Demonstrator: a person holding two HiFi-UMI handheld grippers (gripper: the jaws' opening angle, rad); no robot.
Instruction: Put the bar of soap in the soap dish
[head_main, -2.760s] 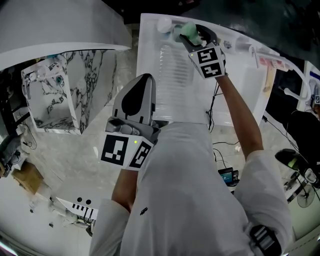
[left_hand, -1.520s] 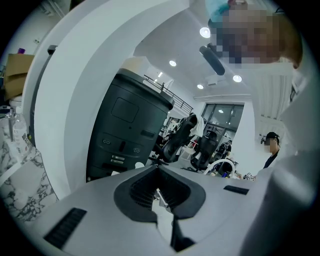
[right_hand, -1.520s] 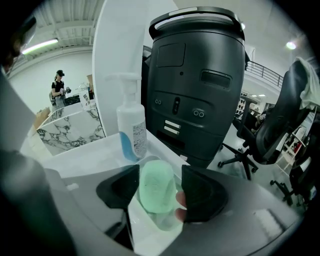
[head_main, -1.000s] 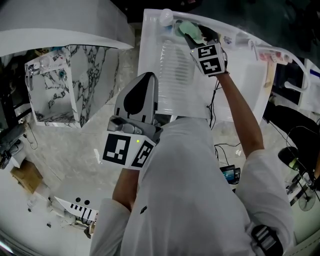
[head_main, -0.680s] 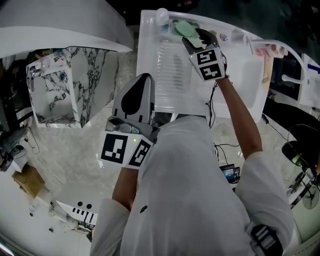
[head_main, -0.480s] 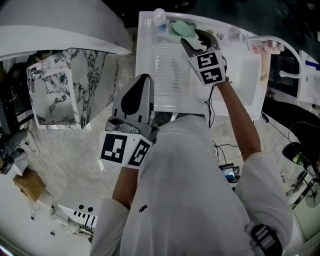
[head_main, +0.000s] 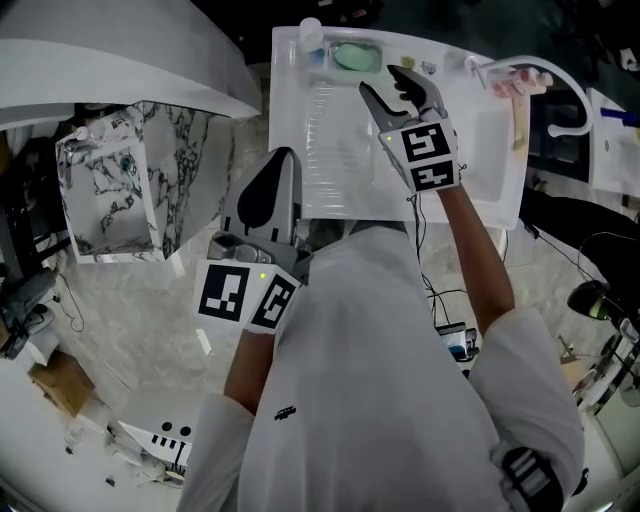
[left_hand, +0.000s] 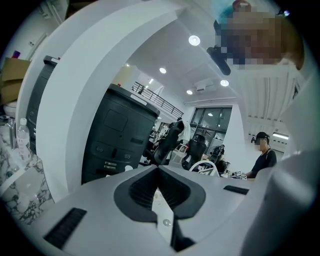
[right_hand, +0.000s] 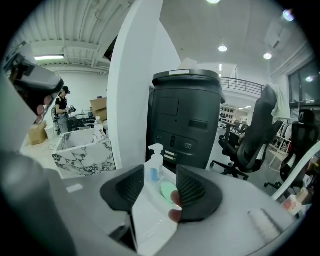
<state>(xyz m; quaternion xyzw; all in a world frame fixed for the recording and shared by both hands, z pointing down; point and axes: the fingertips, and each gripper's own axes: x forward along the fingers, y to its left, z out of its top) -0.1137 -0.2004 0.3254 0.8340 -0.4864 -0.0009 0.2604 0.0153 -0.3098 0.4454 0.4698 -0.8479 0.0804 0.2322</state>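
In the head view, the bar of soap (head_main: 352, 55) is lying in the soap dish (head_main: 329, 52) at the far end of the sink (head_main: 340, 180), with a pump bottle (head_main: 308, 30) standing just beside the dish at the sink's far left corner. The right gripper (head_main: 383, 82) is hovering over the sink's far half, just short of the dish and apart from it. Its jaws are standing apart with nothing between them, though they have just been closing a little. The left gripper (head_main: 283, 158) is hanging off the sink's near left corner with its jaws together, and a marble-patterned box (head_main: 130, 180) is sitting well to the left of the sink.

In the left gripper view, the left gripper (left_hand: 158, 169) is showing its two dark pads meeting at the tips and gripping nothing. It is pointing away from the sink toward a black cabinet (left_hand: 117, 140) and an office chair (left_hand: 172, 140).

In the right gripper view, the right gripper (right_hand: 161, 172) is looking along the sink (right_hand: 150, 220). Its pads are standing open and touching nothing. Through the gap, the soap (right_hand: 166, 190) is resting at the sink's far end with the bottle (right_hand: 153, 167) just to its left.
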